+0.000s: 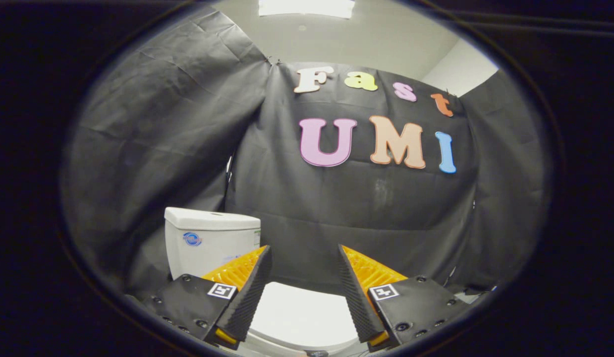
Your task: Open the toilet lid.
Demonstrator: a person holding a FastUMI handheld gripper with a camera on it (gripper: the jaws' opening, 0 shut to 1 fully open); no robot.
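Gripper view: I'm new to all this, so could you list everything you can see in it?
toilet lid: one, white, lying flat and closed, below and between the fingers.
toilet tank: one, white, round blue sticker on its front, beyond the left finger, against the wall.
booth wall: black cloth, creased, behind the toilet and on both sides.
ceiling light: one, bright white, overhead.
hand-held gripper: one, fingers spread wide apart, over the lid, holding nothing.
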